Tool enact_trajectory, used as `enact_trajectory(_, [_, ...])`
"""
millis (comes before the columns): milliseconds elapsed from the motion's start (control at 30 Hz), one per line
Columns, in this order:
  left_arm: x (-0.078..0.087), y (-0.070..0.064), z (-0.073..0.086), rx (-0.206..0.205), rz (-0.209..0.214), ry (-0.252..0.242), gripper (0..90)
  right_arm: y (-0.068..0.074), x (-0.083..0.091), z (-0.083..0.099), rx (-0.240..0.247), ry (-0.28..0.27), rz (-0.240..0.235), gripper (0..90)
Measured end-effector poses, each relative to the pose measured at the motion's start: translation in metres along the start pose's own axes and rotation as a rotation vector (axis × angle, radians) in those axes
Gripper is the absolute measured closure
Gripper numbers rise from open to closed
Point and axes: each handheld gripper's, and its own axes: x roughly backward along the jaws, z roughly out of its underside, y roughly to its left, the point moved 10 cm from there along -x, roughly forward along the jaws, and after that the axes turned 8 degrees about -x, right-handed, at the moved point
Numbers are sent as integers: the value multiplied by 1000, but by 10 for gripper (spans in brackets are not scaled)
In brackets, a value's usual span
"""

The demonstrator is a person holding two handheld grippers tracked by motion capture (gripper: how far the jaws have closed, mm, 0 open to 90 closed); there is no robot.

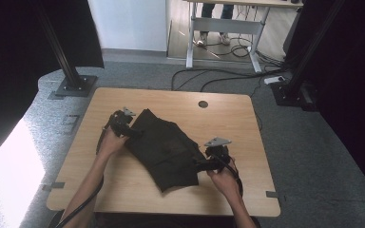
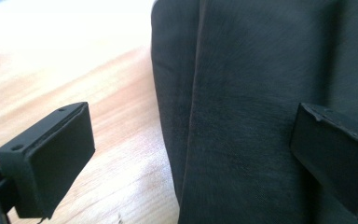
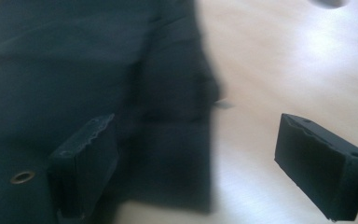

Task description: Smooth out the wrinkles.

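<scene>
Wooden table [image 1: 123, 185] bears a folded dark cloth [image 1: 166, 147], flanked by both grippers' wide-apart jaws.

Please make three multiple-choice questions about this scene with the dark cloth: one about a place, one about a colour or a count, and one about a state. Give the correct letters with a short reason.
1. Where does the dark cloth lie?
A. on the wooden table
B. on the grey floor
C. over a chair

2. What colour is the cloth?
A. white
B. black
C. red

3. How do the jaws of the left claw stand?
A. shut on the cloth
B. shut on nothing
C. open, with the cloth's edge between them

Answers:
1 A: the high view shows it in the middle of the tabletop, between the left claw and the right claw.
2 B: it looks black in all three views.
3 C: the left gripper view shows both jaws wide apart.
</scene>
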Motion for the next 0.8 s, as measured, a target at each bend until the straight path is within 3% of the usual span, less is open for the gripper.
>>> enact_trajectory(67, [-4, -1, 4, 44, 11, -12, 0, 13, -9, 14, 3, 26, -17, 130])
enact_trajectory(133, [-4, -1, 10, 52, 6, -12, 0, 20, -23, 25, 8, 48, -17, 130])
enact_trajectory(200, [-4, -4, 18, 49, -3, 0, 5, 19, -36, 31, 4, 64, 7, 127])
enact_trajectory(267, [-1, -7, 25, 86, 11, -12, 21, 14, -47, 32, -5, 68, 17, 117])
enact_trajectory(367, [4, -10, 37, 134, 36, -26, 25, 2, -60, 28, -7, 64, 50, 105])
enact_trajectory(433, [9, -13, 45, 165, 54, -28, 25, -9, -65, 23, -39, 56, 51, 104])
enact_trajectory(533, [18, -21, 54, 186, 73, -32, 25, -28, -73, 12, -34, 52, 75, 116])
enact_trajectory(667, [29, -43, 59, 170, 82, -51, 45, -54, -85, -6, -9, 51, 102, 129])
enact_trajectory(800, [33, -60, 57, 131, 82, -68, 45, -76, -96, -18, -31, 45, 110, 136])
